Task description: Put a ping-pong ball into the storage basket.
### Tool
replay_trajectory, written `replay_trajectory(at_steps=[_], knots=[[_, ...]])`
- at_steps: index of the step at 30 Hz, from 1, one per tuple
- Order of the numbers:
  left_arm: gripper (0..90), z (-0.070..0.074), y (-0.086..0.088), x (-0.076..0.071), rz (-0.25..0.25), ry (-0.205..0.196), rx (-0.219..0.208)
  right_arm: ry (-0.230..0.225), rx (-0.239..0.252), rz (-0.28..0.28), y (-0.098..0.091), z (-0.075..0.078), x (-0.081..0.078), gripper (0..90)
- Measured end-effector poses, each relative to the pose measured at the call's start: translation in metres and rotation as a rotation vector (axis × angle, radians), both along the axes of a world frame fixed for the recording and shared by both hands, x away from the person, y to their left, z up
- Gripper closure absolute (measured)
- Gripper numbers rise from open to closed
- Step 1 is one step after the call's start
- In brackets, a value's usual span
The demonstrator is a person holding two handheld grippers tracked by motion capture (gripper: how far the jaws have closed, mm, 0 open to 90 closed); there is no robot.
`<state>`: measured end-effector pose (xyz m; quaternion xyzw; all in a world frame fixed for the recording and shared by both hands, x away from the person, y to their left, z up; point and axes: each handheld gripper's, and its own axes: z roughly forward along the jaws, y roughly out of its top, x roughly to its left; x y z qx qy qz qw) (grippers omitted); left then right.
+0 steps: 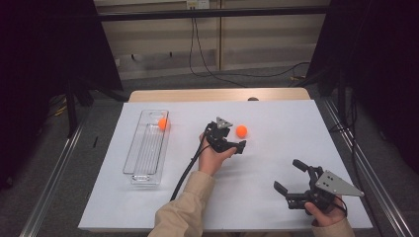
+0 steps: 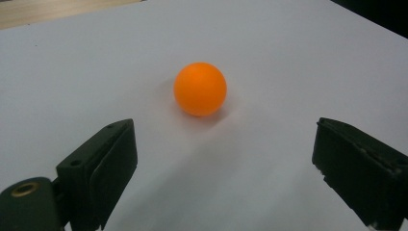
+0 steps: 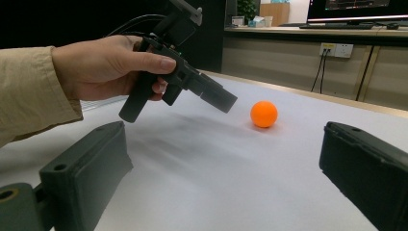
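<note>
While lining up a grab, left claw point(image 1: 236, 139) hangs released at frame centre, jaws wide, aimed at orange ball point(image 1: 241, 131) lying free on the white desk point(image 1: 276, 118) just ahead. Hand point(image 1: 212, 157) tilts it down-forward. Second orange ball point(image 1: 162, 124) sits in clear tray point(image 1: 143, 168), centre-left, likely the drop spot. Right claw point(image 1: 291, 180), lower right, released, idle.

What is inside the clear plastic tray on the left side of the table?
One orange ball lies inside the clear tray, at its far end. The rest of the tray looks empty; through its clear ribbed bottom the white table cover shows, and nothing is hidden.
</note>
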<state>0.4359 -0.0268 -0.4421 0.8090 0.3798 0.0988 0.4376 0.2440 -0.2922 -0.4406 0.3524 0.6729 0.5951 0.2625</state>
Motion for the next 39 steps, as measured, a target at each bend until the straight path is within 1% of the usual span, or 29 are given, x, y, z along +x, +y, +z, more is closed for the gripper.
replay_trajectory(at_steps=[7,12,13,16,23,28,30,32,33,35,39], knots=[[9.1,-0.003,0.000,0.003,0.012,-0.003,-0.003,0.001,-0.001,0.002,0.000,0.000,0.000,2.6],[9.2,-0.005,-0.003,0.003,0.013,0.004,-0.010,0.002,0.000,0.001,0.000,0.000,0.000,2.6],[9.2,-0.005,-0.002,0.004,0.009,0.003,-0.002,0.002,0.000,0.001,0.000,0.000,0.000,2.6],[9.2,-0.005,-0.004,0.004,0.008,0.003,0.002,0.002,-0.001,0.001,0.000,0.000,0.000,2.6],[9.6,-0.006,-0.009,0.005,0.004,0.003,-0.004,0.001,0.000,0.003,0.000,0.000,0.000,2.6],[10.5,-0.009,-0.011,0.007,-0.005,0.007,0.012,0.000,0.000,0.003,0.000,0.000,0.000,2.6],[10.7,-0.010,-0.013,0.007,0.006,0.004,0.004,0.000,0.001,0.003,0.000,0.000,0.000,2.6],[11.0,-0.010,-0.014,0.008,0.006,0.003,0.002,0.000,0.001,0.002,0.000,0.000,0.000,2.6],[11.1,-0.010,-0.014,0.009,0.002,0.003,0.009,-0.001,0.001,0.002,0.000,0.000,0.000,2.6],[11.3,-0.011,-0.015,0.009,0.009,0.003,0.000,-0.001,0.001,0.003,0.000,0.000,0.000,2.6],[11.3,-0.011,-0.016,0.011,0.012,0.003,0.007,0.000,0.002,0.002,0.000,0.000,0.000,2.6]])
